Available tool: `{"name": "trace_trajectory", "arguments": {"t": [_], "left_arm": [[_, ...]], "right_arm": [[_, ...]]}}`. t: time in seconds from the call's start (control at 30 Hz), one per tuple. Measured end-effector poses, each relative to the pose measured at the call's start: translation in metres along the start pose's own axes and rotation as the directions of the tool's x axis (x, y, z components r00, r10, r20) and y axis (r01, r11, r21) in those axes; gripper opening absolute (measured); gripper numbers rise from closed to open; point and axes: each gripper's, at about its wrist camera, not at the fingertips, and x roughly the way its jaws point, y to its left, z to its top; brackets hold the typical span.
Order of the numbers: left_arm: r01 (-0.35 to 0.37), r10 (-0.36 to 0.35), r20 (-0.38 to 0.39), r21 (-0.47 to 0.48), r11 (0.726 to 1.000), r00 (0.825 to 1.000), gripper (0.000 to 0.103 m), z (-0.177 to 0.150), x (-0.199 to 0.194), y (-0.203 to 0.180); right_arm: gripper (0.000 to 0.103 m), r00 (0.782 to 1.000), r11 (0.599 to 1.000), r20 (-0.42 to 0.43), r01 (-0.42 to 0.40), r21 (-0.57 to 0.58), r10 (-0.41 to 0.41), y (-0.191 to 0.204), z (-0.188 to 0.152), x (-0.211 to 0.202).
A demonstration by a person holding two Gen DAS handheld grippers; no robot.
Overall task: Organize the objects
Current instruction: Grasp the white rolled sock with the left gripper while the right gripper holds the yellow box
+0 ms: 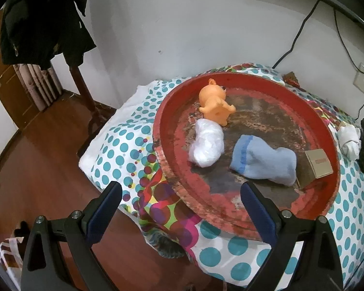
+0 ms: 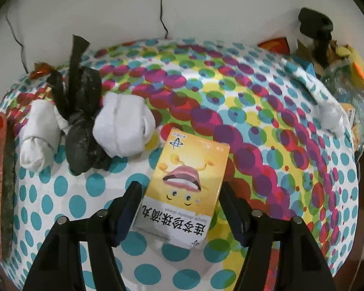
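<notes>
Right gripper point(image 2: 179, 208) straddling the yellow box point(image 2: 185, 189), grip not yet made.

The yellow box lay flat on the spotted cloth point(image 2: 254, 121) covering the desk, between the right gripper's fingers point(image 2: 127, 208). The left finger sat at or just beside the box edge; a gap showed at the right finger, so nothing was held. The best approach looked to be centring the box, then closing squarely on its long sides, low enough that the pads catch the cardboard and not the cloth. The white sock rolls point(image 2: 123, 126) and black bundle point(image 2: 82, 126) lay just behind and should stay clear. The left gripper point(image 1: 182, 208) hung wide open and empty over the near rim of the red tray point(image 1: 332, 160), which held an orange toy point(image 1: 214, 105), white bag point(image 1: 206, 145), blue sock point(image 1: 262, 161) and small carton point(image 1: 315, 167).
</notes>
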Motion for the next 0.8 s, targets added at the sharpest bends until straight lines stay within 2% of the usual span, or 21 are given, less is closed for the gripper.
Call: {"name": "trace_trajectory", "arguments": {"t": [0.27, 0.37, 0.5, 0.63, 0.8], "left_arm": [[0.024, -0.024, 0.0, 0.034, 0.999, 1.0, 0.098, -0.002, -0.006, -0.018], [0.043, -0.044, 0.008, 0.051, 0.998, 0.999, 0.098, -0.001, -0.013, -0.028], [0.084, -0.085, 0.005, 0.089, 0.992, 0.996, 0.098, 0.0, -0.023, -0.052], [0.134, -0.134, -0.013, 0.147, 0.98, 0.991, 0.098, 0.003, -0.029, -0.087], [0.182, -0.19, 0.002, 0.277, 0.943, 0.982, 0.1, 0.008, -0.046, -0.149]], "right_arm": [[0.053, 0.991, 0.993, 0.094, -0.086, -0.086, 0.094, -0.007, -0.008, -0.005], [0.052, 0.986, 0.987, 0.131, -0.088, -0.136, 0.105, -0.014, -0.01, -0.006], [0.052, 0.98, 0.982, 0.186, -0.042, -0.182, 0.077, -0.028, -0.012, -0.006], [0.052, 0.974, 0.984, 0.221, -0.002, -0.181, 0.043, -0.045, -0.01, -0.004], [0.052, 0.968, 0.987, 0.25, 0.011, -0.162, 0.031, -0.066, -0.011, -0.004]]}}
